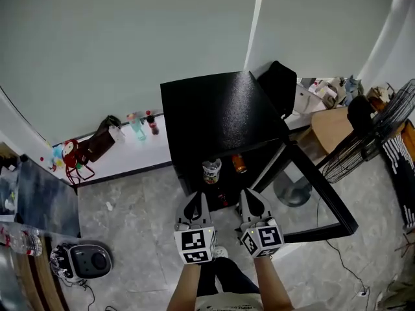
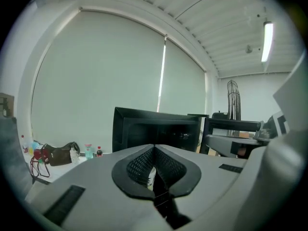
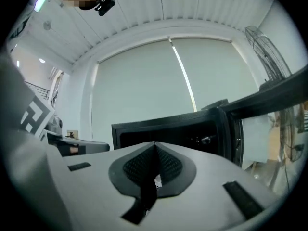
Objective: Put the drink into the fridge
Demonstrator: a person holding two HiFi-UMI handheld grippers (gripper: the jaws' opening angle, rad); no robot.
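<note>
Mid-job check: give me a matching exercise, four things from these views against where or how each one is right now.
Things:
1. fridge door
2. left tongs
3. black bag
4. clear bottle

Places or states:
A. on the white ledge
B. inside the fridge
C. swung open
D. shut, nothing between them

Pairs: 1-C, 2-D, 3-A, 4-B
</note>
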